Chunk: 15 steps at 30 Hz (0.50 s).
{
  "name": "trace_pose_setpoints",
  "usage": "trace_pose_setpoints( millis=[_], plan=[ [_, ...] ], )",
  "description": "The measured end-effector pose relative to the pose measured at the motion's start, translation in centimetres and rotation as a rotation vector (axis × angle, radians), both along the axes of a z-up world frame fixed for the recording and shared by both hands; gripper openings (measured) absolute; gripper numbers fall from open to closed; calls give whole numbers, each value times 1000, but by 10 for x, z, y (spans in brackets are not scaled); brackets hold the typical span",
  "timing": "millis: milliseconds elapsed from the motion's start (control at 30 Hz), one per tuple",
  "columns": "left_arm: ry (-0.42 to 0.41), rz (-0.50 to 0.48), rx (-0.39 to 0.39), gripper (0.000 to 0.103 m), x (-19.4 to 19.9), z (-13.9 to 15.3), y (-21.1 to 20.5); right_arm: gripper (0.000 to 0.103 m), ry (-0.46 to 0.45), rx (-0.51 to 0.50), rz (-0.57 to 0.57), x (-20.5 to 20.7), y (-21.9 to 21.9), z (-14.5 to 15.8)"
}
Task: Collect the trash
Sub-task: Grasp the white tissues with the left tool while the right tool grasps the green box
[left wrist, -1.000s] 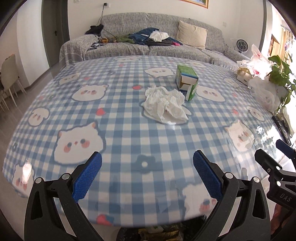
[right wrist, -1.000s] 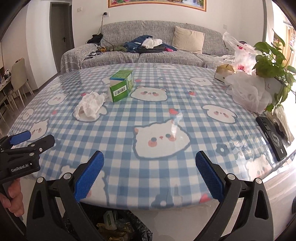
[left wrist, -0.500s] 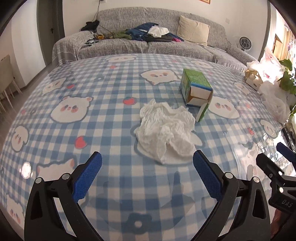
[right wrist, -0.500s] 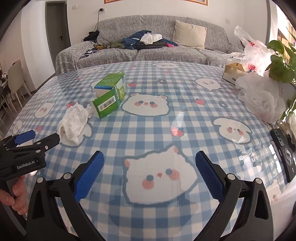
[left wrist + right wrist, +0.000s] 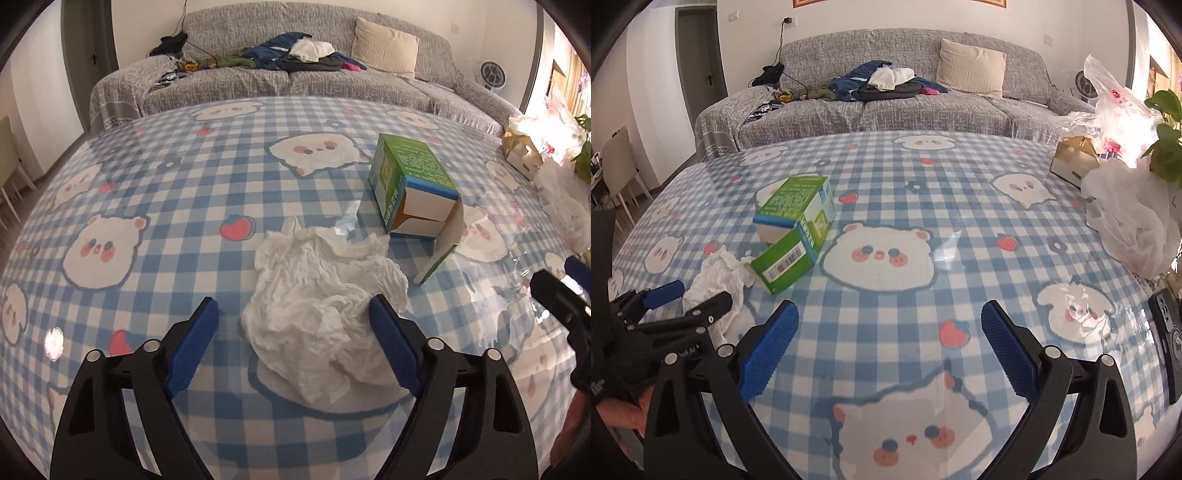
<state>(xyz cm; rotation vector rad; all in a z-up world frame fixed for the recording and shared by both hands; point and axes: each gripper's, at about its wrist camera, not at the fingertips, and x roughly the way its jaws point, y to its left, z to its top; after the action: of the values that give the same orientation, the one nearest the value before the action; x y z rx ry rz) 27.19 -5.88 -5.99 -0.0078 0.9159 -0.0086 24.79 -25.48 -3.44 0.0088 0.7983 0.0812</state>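
Observation:
A crumpled white tissue (image 5: 317, 295) lies on the blue checked tablecloth (image 5: 147, 177). My left gripper (image 5: 293, 306) hangs low over its near part. Its blue pads are closing, the tissue lies between them, and the left pad stands clear of it. Behind the tissue to the right lies an opened green carton (image 5: 410, 173) on its side. In the right wrist view the tissue (image 5: 716, 280) and carton (image 5: 794, 218) sit at the left, with the left gripper (image 5: 676, 302) on the tissue. My right gripper (image 5: 889, 310) stands open over bare cloth, holding nothing.
White plastic bags (image 5: 1126, 225), a small tan box (image 5: 1071, 162) and a green plant (image 5: 1167, 140) crowd the table's right side. A black device (image 5: 1167, 332) lies at the right edge. A grey sofa (image 5: 886, 103) with clothes stands behind the table, chairs (image 5: 620, 173) at far left.
Both grippers have moved forward over the table, so tissue and carton loom larger. The left gripper's jaws have narrowed around the tissue. The right gripper's jaws are unchanged.

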Motion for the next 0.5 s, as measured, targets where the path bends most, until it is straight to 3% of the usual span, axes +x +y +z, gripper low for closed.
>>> trace_pose_setpoints(
  millis=[167, 333, 500],
  plan=[
    [15, 19, 24, 56, 4, 2, 1, 95, 7, 6, 10, 19, 8, 1],
    [32, 38, 16, 15, 6, 6, 10, 95, 2, 11, 28, 34, 21, 3],
    [42, 49, -9, 10, 8, 8, 32, 95, 4, 8, 50, 48, 40, 3]
  ],
)
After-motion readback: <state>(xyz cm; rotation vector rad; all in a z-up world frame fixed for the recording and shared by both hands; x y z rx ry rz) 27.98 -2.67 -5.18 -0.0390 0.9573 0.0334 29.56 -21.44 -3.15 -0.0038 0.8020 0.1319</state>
